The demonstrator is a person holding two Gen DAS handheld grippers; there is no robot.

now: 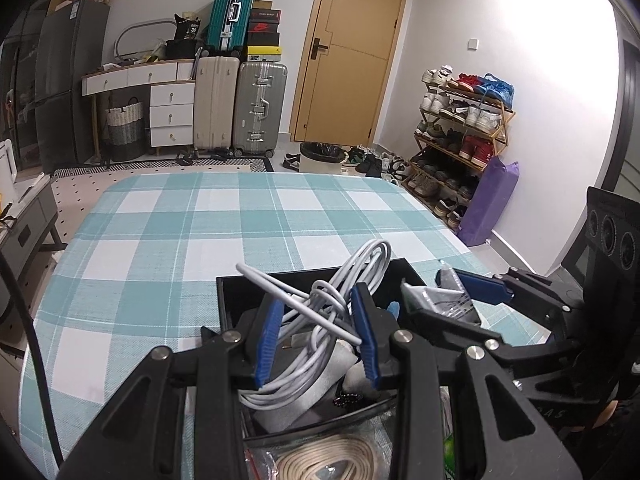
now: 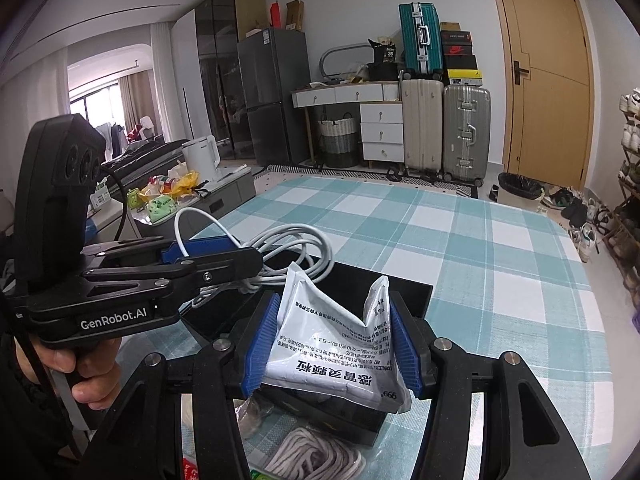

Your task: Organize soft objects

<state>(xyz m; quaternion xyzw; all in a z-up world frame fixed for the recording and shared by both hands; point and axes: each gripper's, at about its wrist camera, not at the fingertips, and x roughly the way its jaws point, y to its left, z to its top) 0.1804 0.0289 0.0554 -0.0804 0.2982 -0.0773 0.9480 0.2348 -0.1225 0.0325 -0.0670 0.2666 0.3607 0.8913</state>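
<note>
My left gripper (image 1: 320, 312) is shut on a coiled white cable (image 1: 340, 292) and holds it over a black box (image 1: 228, 296) on the checked table. It also shows in the right wrist view (image 2: 224, 254), with the cable (image 2: 296, 248) hanging from it. My right gripper (image 2: 334, 328) is shut on a white medicine sachet (image 2: 340, 344), bent into a V, above the same box (image 2: 404, 292). In the left wrist view the right gripper (image 1: 460, 288) holds the sachet (image 1: 444, 300) at the box's right edge.
A bagged beige cord (image 1: 320, 460) lies in front of the box, and a white rope (image 2: 316, 456) shows near the table's front edge. The teal checked tablecloth (image 1: 208, 216) stretches beyond the box. Suitcases (image 1: 240, 104), a door and a shoe rack (image 1: 460, 132) stand far behind.
</note>
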